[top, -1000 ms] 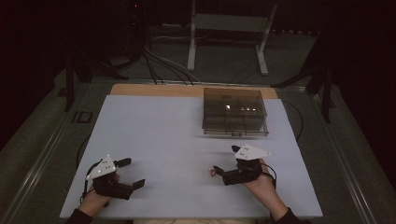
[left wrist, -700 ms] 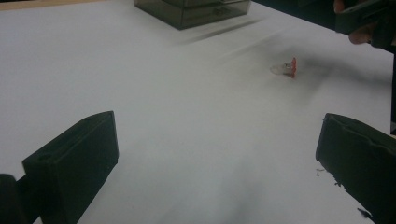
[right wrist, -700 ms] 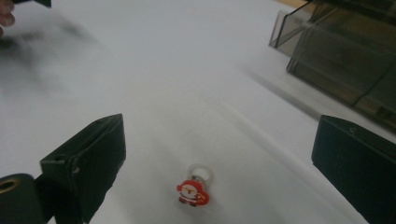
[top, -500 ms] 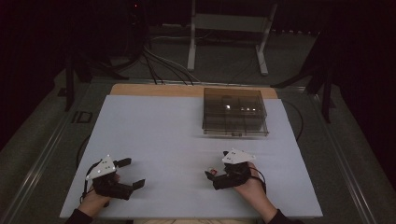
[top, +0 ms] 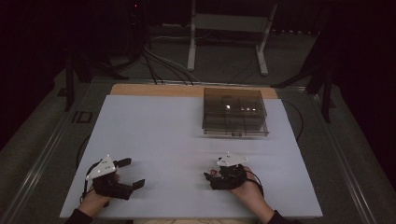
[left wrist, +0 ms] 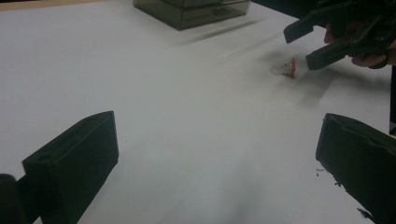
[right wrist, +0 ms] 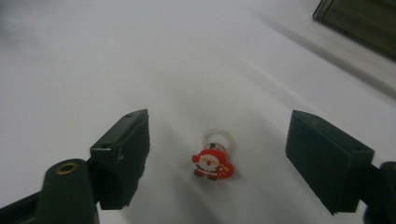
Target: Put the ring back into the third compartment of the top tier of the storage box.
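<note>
The right gripper [right wrist: 217, 156] is hovering with jaws spread around a Santa ring [right wrist: 213, 163] lying on the near right of the white table [top: 154, 135], while the left gripper [top: 133, 173] is resting at near left, jaws likewise spread.

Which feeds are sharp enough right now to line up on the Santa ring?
Right gripper view: Santa ring sharp between open jaws, far box soft. Left gripper view: ring small, smeared. High view: dim room, ring a speck by the right gripper.
</note>
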`<state>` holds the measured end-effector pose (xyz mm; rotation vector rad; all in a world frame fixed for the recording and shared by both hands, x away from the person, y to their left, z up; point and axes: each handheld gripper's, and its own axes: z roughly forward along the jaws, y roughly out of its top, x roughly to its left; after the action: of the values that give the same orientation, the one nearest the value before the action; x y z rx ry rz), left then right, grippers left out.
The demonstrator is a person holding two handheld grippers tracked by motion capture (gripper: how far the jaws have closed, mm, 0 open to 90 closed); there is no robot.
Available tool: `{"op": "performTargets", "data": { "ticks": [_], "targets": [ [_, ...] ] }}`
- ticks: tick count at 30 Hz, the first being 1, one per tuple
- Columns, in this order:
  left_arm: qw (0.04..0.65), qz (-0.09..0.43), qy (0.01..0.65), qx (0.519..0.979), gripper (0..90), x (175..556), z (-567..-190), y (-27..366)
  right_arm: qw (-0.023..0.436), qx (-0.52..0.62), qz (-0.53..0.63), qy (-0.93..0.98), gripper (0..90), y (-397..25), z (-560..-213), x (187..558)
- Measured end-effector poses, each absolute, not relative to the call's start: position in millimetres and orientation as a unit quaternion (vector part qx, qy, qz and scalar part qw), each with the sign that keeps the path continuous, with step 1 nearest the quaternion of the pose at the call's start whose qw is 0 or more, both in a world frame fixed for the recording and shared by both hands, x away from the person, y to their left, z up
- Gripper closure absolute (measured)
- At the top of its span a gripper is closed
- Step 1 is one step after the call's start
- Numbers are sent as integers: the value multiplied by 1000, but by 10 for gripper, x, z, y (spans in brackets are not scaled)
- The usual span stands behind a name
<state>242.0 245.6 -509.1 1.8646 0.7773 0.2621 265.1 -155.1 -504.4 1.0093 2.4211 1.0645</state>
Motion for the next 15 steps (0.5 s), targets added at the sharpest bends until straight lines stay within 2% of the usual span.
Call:
{"op": "performTargets", "data": {
  "ticks": [15],
  "targets": [
    [524, 110, 324, 780, 0, 2419, -5091, 2454, 141, 367, 341, 854, 462, -1513, -5138, 2659]
  ]
}}
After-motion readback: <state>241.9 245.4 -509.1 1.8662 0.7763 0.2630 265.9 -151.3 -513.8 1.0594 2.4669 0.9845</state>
